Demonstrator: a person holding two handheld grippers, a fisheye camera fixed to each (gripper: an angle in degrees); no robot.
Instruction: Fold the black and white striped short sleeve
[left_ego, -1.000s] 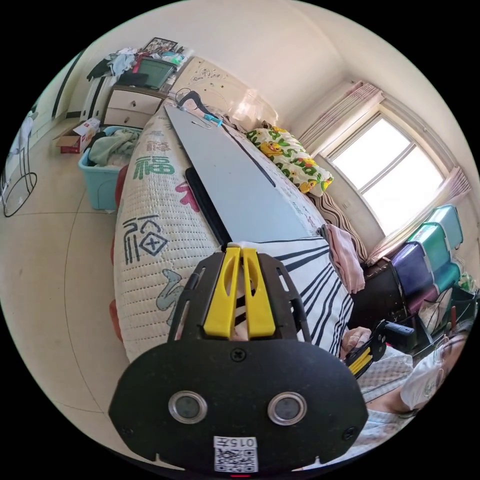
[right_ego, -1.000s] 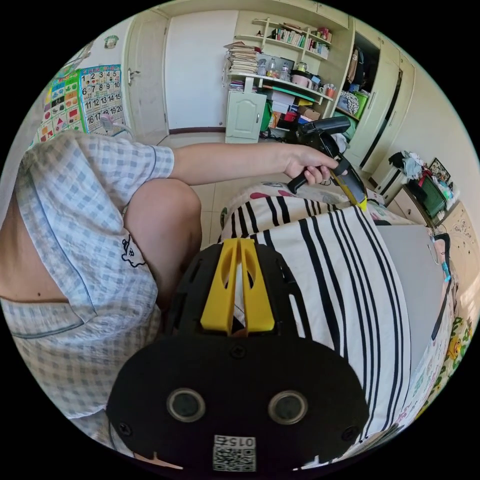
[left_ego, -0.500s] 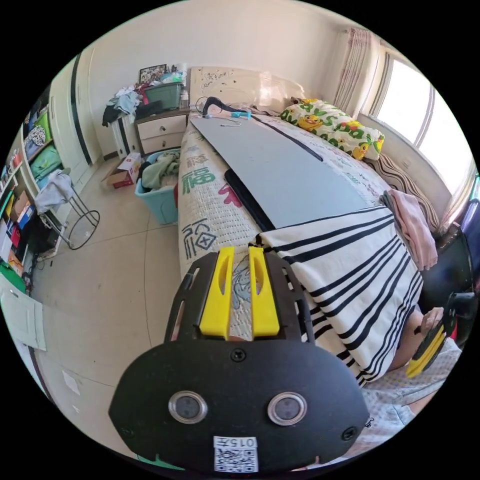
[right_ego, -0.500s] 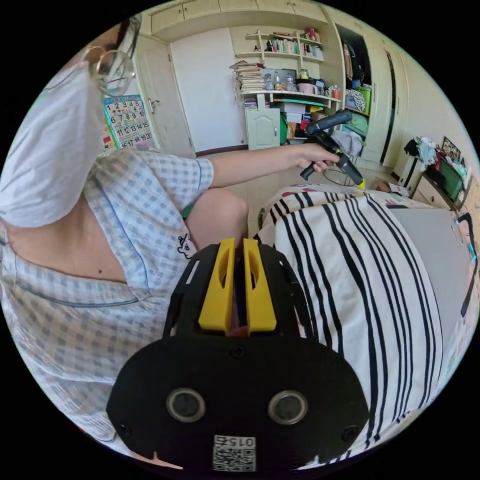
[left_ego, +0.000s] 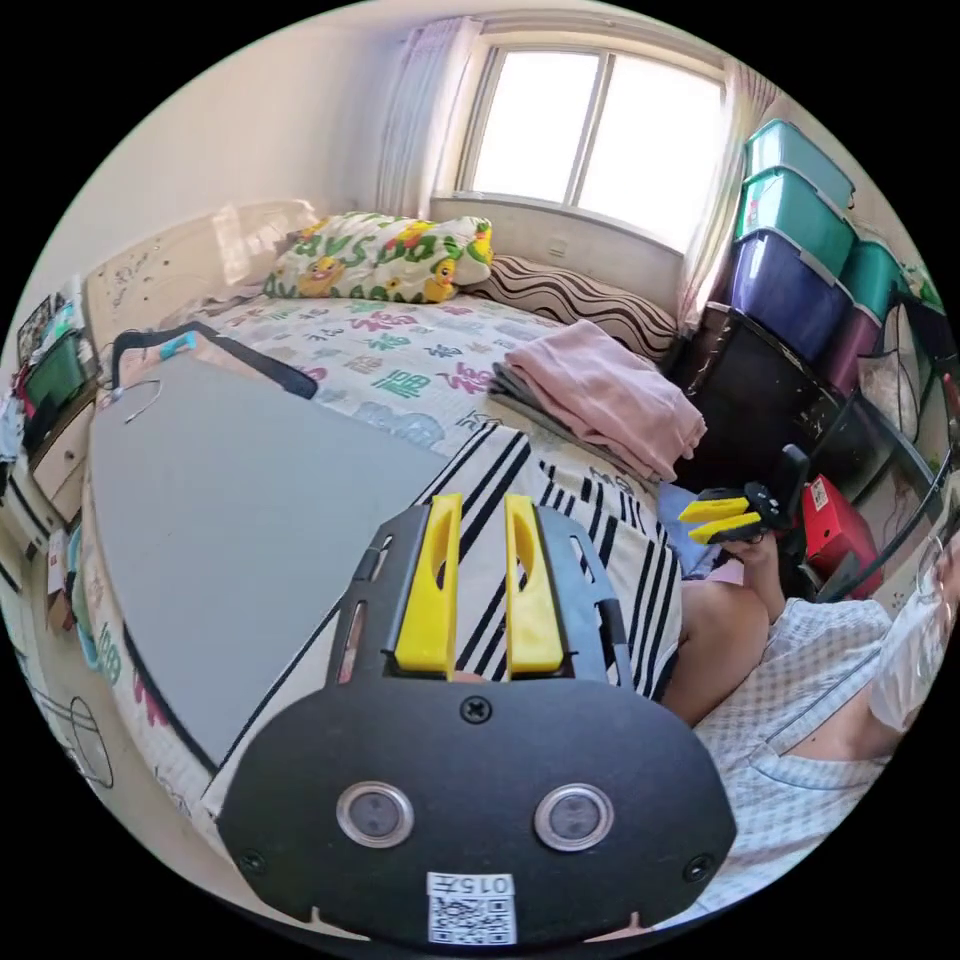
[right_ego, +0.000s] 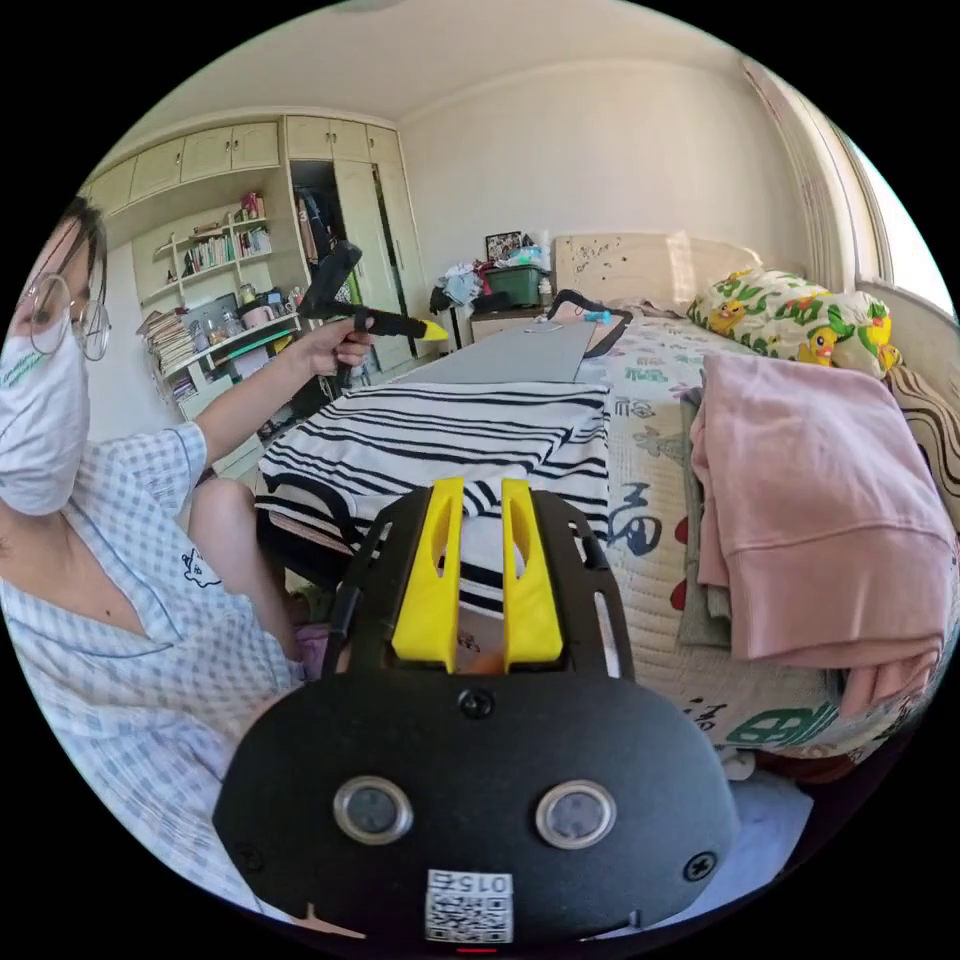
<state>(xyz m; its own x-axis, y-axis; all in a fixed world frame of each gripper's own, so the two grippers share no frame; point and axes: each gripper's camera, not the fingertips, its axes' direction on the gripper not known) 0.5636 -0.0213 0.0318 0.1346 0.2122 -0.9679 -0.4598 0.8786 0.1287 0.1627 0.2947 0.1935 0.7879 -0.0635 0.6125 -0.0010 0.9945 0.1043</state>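
Both grippers, left gripper (left_ego: 482, 500) and right gripper (right_ego: 475, 485), gape empty above striped shirt (right_ego: 440, 440).

The left gripper (left_ego: 482, 505) has its yellow jaws parted with nothing between them. The right gripper (right_ego: 477, 492) is likewise parted and empty, each held up in a raised hand (right_ego: 338, 345).

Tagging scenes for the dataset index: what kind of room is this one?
A lived-in bedroom, most likely. A bed with a printed quilt holds the striped shirt and a cartoon-print pillow. Built-in wardrobes and cluttered shelves line one wall, and stacked storage bins stand by the window.
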